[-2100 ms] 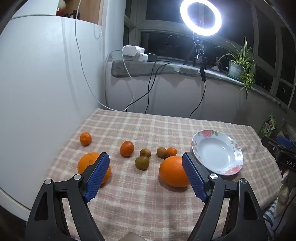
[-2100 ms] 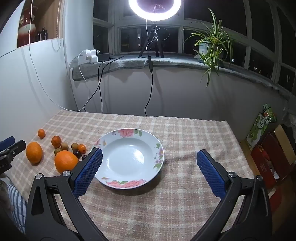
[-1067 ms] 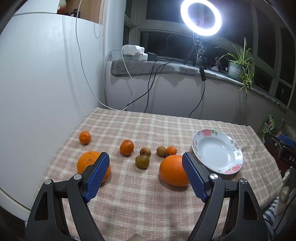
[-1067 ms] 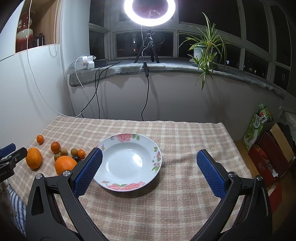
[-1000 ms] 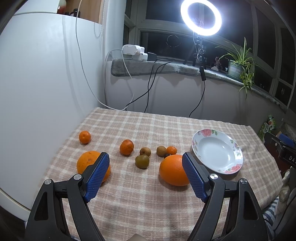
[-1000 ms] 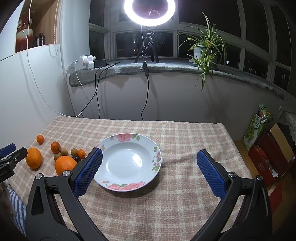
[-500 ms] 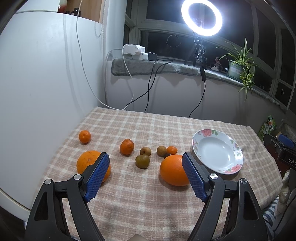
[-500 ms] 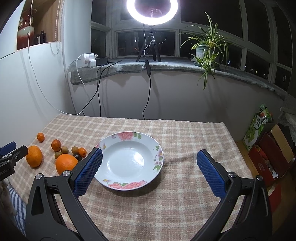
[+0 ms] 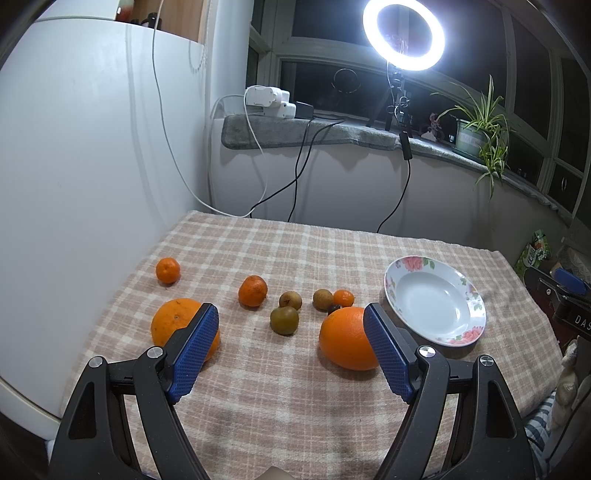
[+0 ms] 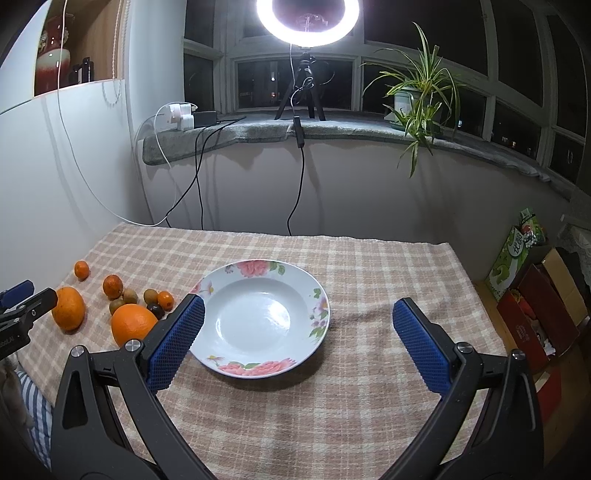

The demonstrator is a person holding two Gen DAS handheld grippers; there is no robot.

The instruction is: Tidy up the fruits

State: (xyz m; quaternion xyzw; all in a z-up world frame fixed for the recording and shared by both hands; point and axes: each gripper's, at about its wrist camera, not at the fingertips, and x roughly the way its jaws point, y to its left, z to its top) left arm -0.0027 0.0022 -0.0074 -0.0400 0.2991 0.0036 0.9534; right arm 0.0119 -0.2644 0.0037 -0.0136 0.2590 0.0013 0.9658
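Fruit lies scattered on the checked cloth in the left wrist view: a big orange (image 9: 341, 341) beside my right pad, a second big orange (image 9: 173, 323) partly behind the left pad, two mandarins (image 9: 252, 291) (image 9: 167, 270), a small mandarin (image 9: 343, 298), three brown kiwis (image 9: 284, 320) and a dark fruit. My left gripper (image 9: 290, 350) hovers open and empty in front of them. The white flowered plate (image 10: 263, 317) is empty. My right gripper (image 10: 299, 341) stands open over its near rim. The same fruit group (image 10: 133, 323) shows left of the plate.
A white wall panel (image 9: 92, 177) borders the table's left side. Behind the table, a sill holds a ring light (image 10: 307, 14), a plant (image 10: 417, 96) and chargers with hanging cables (image 9: 295, 177). Boxes (image 10: 532, 295) stand on the floor at right. A striped sleeve (image 10: 33, 406) shows low left.
Both grippers have drifted only slightly; the right view shifted a little. The fruit and plate have not moved, and both grippers stay open.
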